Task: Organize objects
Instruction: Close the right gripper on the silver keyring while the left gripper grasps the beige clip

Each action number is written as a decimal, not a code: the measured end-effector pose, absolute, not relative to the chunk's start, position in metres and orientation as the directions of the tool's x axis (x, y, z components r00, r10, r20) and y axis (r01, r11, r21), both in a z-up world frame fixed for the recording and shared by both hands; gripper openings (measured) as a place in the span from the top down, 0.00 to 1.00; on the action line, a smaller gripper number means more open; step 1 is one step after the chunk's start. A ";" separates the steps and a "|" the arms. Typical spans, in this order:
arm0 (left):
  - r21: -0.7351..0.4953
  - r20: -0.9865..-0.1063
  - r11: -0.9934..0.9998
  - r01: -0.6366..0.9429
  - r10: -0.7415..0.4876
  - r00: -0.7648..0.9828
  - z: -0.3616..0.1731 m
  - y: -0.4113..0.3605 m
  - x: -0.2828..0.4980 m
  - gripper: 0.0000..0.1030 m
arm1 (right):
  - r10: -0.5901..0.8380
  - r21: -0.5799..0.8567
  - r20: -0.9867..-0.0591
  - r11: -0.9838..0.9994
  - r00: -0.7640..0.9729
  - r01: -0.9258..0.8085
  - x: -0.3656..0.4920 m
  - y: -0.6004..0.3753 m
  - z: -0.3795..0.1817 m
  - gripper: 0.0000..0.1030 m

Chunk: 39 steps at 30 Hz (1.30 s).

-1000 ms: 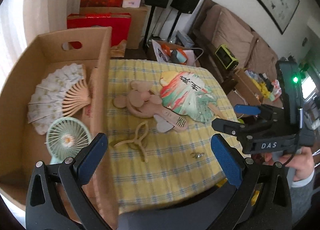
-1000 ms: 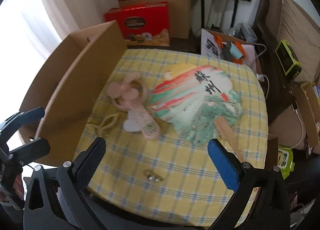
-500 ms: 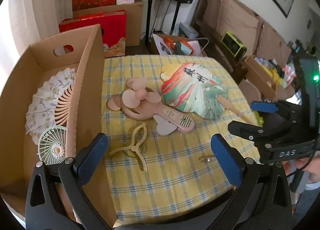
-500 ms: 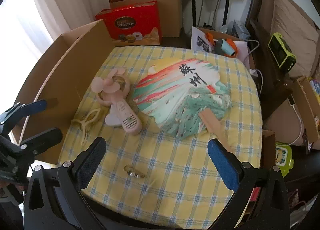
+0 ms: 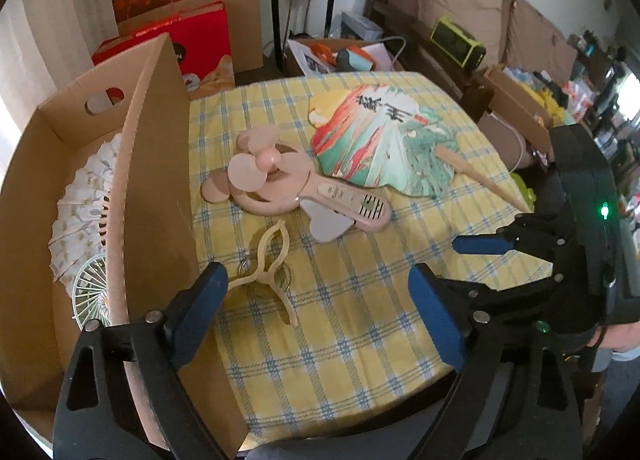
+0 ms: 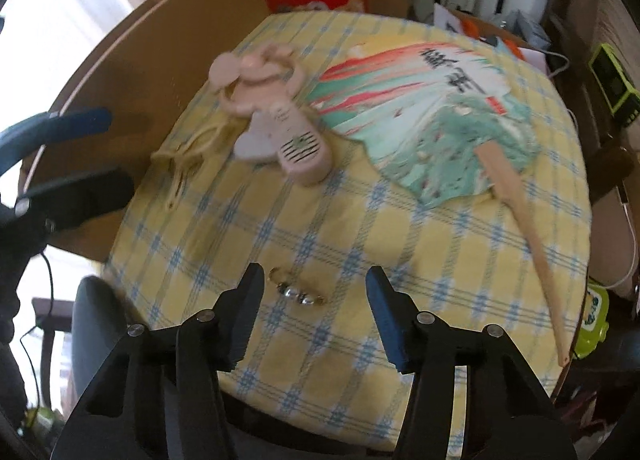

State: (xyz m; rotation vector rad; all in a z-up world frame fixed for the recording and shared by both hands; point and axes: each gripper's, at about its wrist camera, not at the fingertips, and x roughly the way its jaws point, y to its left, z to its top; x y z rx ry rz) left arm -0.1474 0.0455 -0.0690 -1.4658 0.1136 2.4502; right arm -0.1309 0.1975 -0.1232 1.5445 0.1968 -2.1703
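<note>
The right gripper [image 6: 312, 298] is closing around the small metal clip [image 6: 295, 292] – keep it centred, pads low on the cloth [image 6: 400, 244]; the left gripper [image 5: 318, 300], wide but closing, holds nothing.

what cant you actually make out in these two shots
- Folding fan and green fan in the cardboard box: left wrist view, partly hidden by the box wall.
- Small shiny clip between the closing right claw fingers: right wrist view, too small and blurred to identify; absent from the left view.
- Pink handheld fan and cream hanger: right wrist view, smeared by motion blur.
- Left claw: closing, nothing between its fingers.
</note>
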 end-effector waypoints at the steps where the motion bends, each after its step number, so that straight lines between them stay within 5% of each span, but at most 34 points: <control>1: -0.068 -0.876 -0.957 -0.280 0.192 -0.442 -0.070 0.045 -0.149 0.14 | -0.284 0.142 -0.923 -0.878 -0.258 0.458 -0.131 0.196 -0.125 0.49; 5: -0.058 -0.886 -0.955 -0.290 0.183 -0.425 -0.070 0.045 -0.155 0.20 | -0.276 0.123 -0.927 -0.864 -0.255 0.489 -0.131 0.193 -0.132 0.66; 13: 0.018 -0.904 -0.938 -0.345 0.132 -0.406 -0.065 0.056 -0.162 0.33 | -0.228 0.017 -0.926 -0.822 -0.302 0.569 -0.117 0.181 -0.133 0.73; 15: 0.031 -0.912 -0.931 -0.365 0.123 -0.392 -0.066 0.059 -0.164 0.36 | -0.219 0.009 -0.930 -0.817 -0.294 0.577 -0.116 0.177 -0.136 0.89; 18: 0.035 -0.924 -0.922 -0.385 0.117 -0.364 -0.067 0.063 -0.171 0.36 | -0.219 0.004 -0.928 -0.815 -0.302 0.580 -0.115 0.177 -0.136 0.92; 21: 0.055 -0.935 -0.916 -0.397 0.093 -0.343 -0.068 0.066 -0.176 0.37 | -0.225 0.022 -0.928 -0.828 -0.296 0.560 -0.119 0.181 -0.134 0.93; 29: 0.074 -0.967 -0.894 -0.441 0.044 -0.253 -0.083 0.079 -0.187 0.37 | -0.442 0.334 -0.875 -0.846 -0.196 0.417 -0.135 0.229 -0.125 0.93; 39: 0.147 -0.978 -0.885 -0.443 -0.062 -0.202 -0.112 0.088 -0.202 0.42 | -0.458 0.345 -0.857 -0.851 -0.237 0.396 -0.127 0.246 -0.106 0.93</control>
